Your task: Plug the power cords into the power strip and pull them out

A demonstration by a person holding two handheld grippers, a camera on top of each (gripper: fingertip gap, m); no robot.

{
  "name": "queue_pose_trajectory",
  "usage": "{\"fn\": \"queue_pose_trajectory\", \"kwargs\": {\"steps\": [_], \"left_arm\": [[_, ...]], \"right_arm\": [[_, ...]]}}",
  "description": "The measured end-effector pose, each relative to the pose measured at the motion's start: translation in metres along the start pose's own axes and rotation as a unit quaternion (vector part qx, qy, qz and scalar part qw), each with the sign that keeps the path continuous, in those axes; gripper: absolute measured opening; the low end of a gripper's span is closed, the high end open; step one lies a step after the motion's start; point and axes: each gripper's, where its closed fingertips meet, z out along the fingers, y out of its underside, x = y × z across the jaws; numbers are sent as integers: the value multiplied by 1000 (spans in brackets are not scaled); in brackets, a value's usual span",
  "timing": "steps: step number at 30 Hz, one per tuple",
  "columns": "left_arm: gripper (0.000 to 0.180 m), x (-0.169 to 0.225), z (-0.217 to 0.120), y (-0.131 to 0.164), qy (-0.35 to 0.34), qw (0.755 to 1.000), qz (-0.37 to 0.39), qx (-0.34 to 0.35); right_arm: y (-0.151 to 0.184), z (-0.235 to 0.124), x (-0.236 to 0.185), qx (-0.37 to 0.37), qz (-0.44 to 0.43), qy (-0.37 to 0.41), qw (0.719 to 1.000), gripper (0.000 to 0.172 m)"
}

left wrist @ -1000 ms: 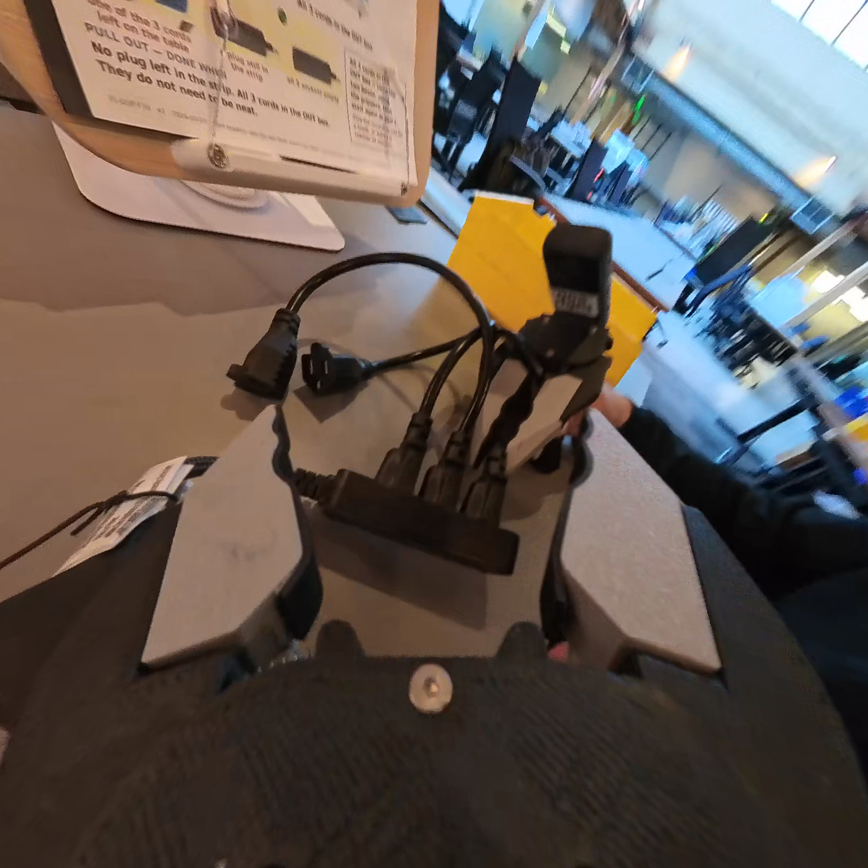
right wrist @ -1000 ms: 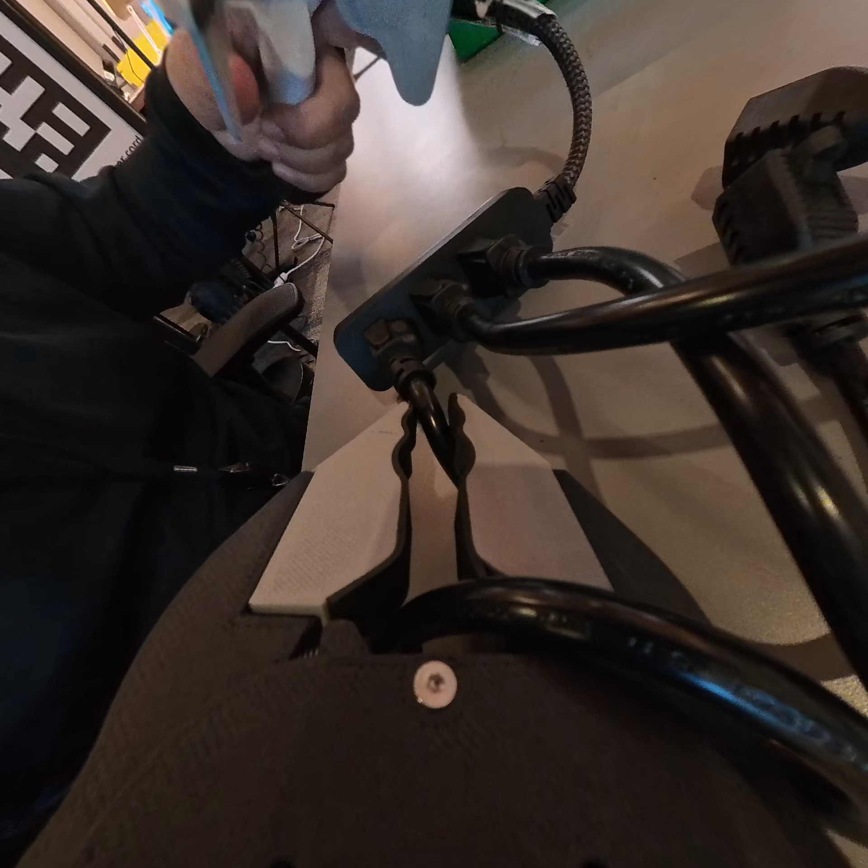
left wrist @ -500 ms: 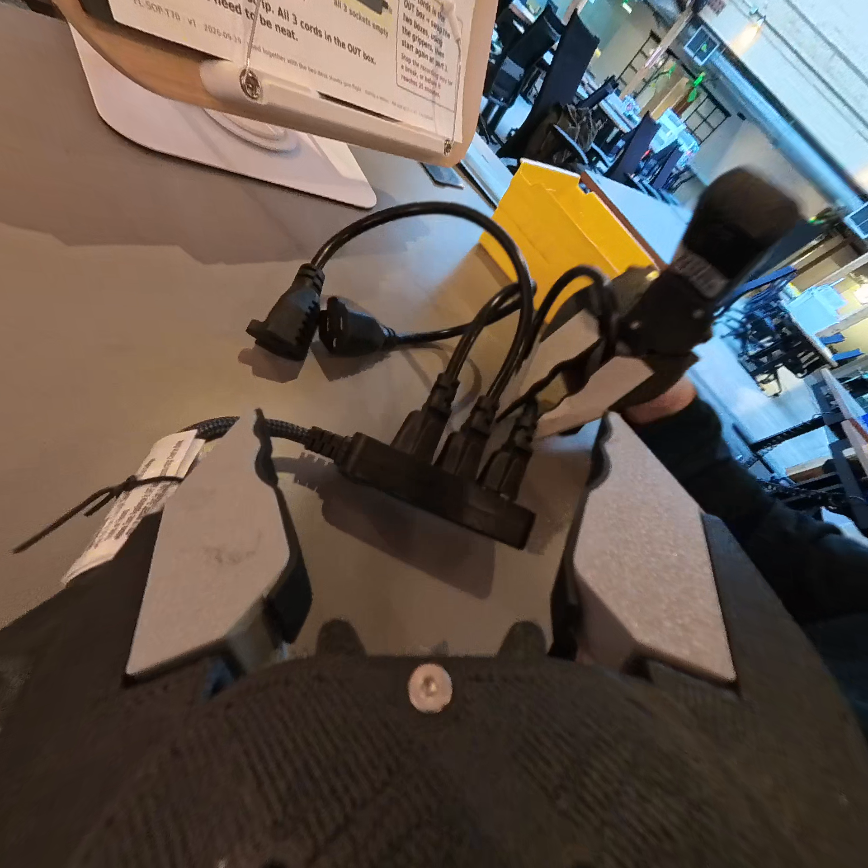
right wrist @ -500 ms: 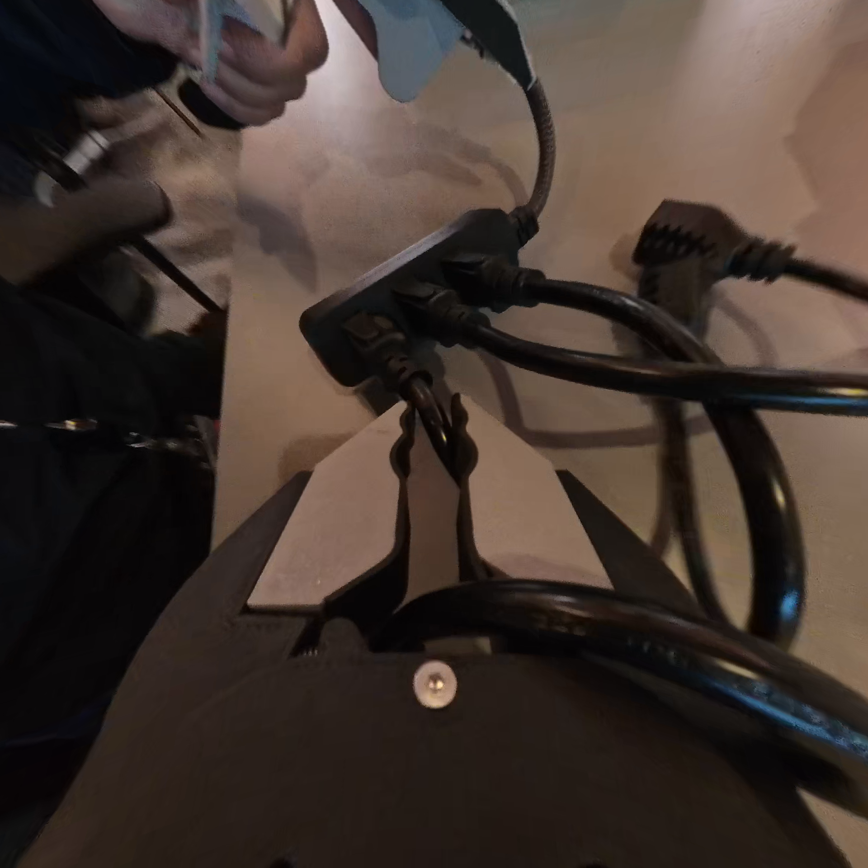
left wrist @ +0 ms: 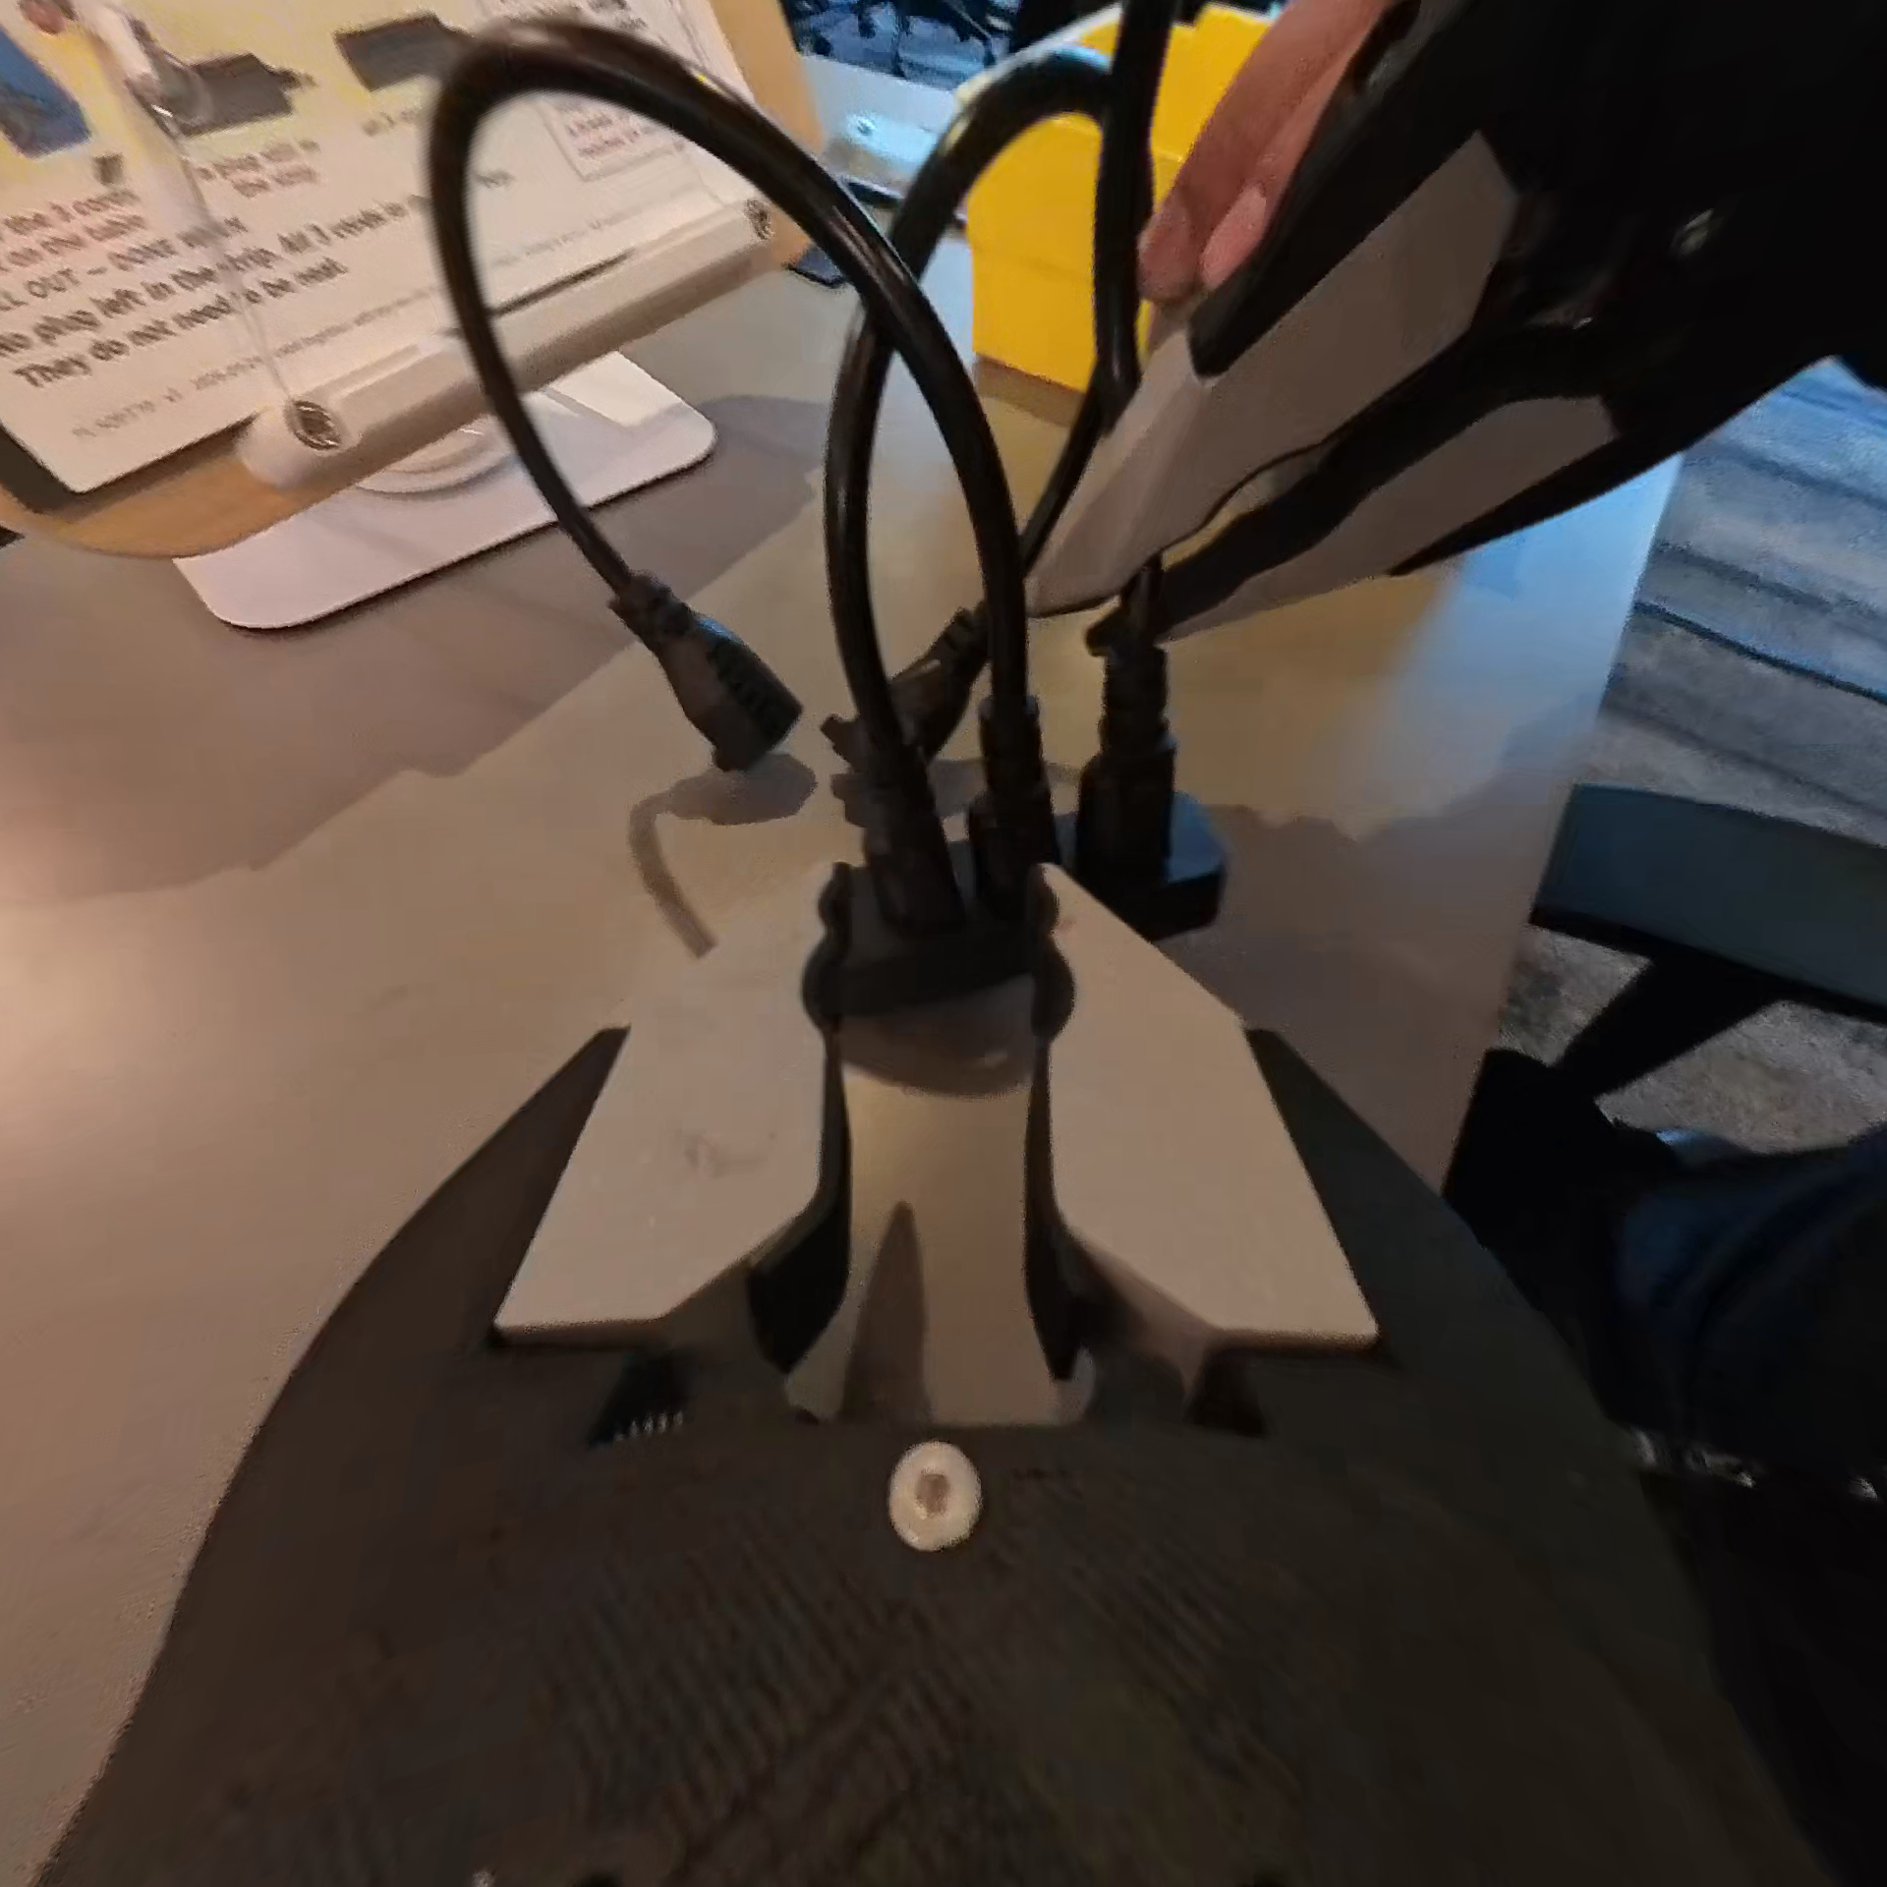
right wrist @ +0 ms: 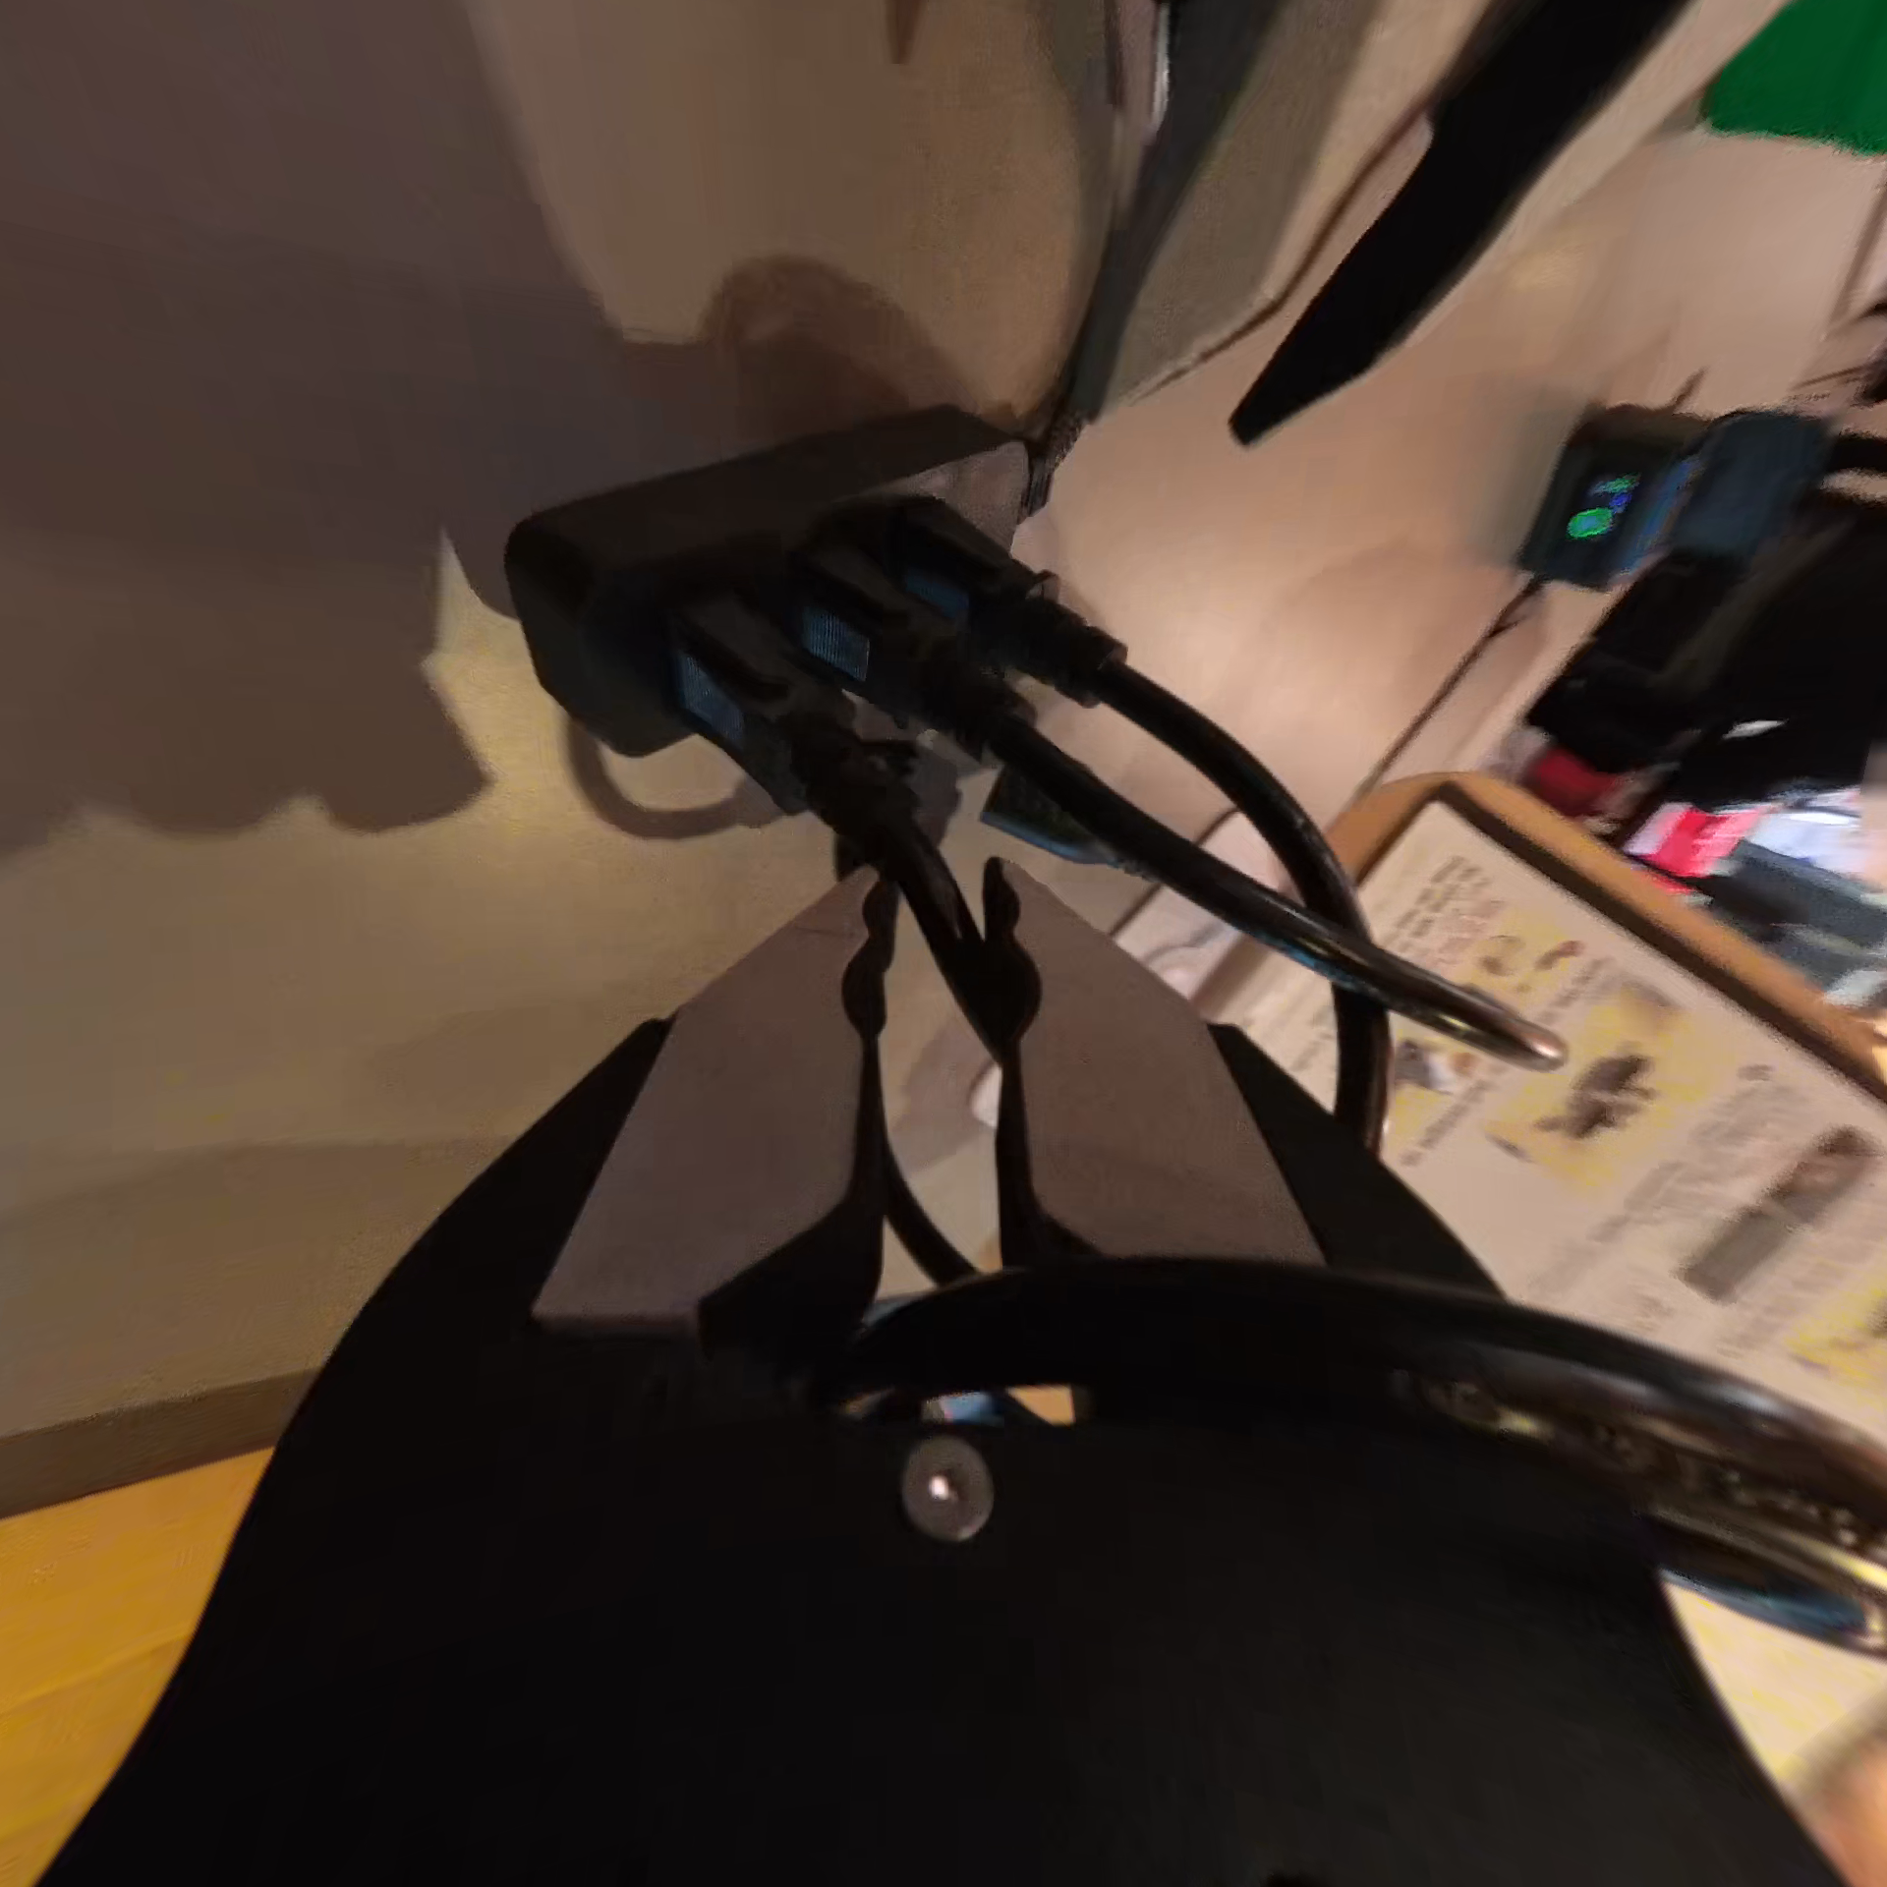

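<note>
In the left wrist view my left gripper [left wrist: 934, 919] is shut on the near end of the black power strip [left wrist: 919, 970], one pad on each side. Three black plugs [left wrist: 1011, 786] stand in the strip. The strip also shows in the right wrist view [right wrist: 633, 572]. My right gripper [right wrist: 934, 909] is narrowly open around the nearest plug's cord [right wrist: 939, 929]. The cord leans on the right finger [right wrist: 1082, 1072], with light showing between it and the left finger. In the left wrist view the right gripper's fingers [left wrist: 1276, 408] sit just above the far plug [left wrist: 1128, 776].
A loose cord end [left wrist: 730, 694] hangs just above the grey table. An instruction sheet on a wooden stand [left wrist: 306, 255] with a white base is at the back left. A yellow box [left wrist: 1042, 245] stands behind the cords. The table edge [left wrist: 1532, 817] runs close on the right. The gap from one gripper's tips to the other's is roughly 8 cm.
My left gripper moved forward and its wide-open jaws closed on the end of the strip. My right gripper swung round the cord; its jaws eased apart and the cord now leans to one side.
</note>
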Motion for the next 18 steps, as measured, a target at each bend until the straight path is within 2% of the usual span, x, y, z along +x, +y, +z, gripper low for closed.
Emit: {"fn": "queue_pose_trajectory", "kwargs": {"steps": [2,4,7,12,15,18], "left_arm": [[16,8,3,7,37,999,9,-26],[3,2,8,11,33,998,27,-48],[2,-12,22,12,19,995,54,-76],[0,-15,48,25,47,986,76,-140],[0,-31,58,42,16,977,96,-192],[0,-50,60,46,-42,971,132,-196]], "right_arm": [[1,6,0,-21,-57,56,997,14],[4,12,-2,-43,-107,107,988,15],[-1,12,5,-41,-162,179,970,15],[9,21,25,-55,-202,228,951,14],[22,28,45,-69,-221,263,937,14],[35,26,49,-79,-193,252,945,24]]}}
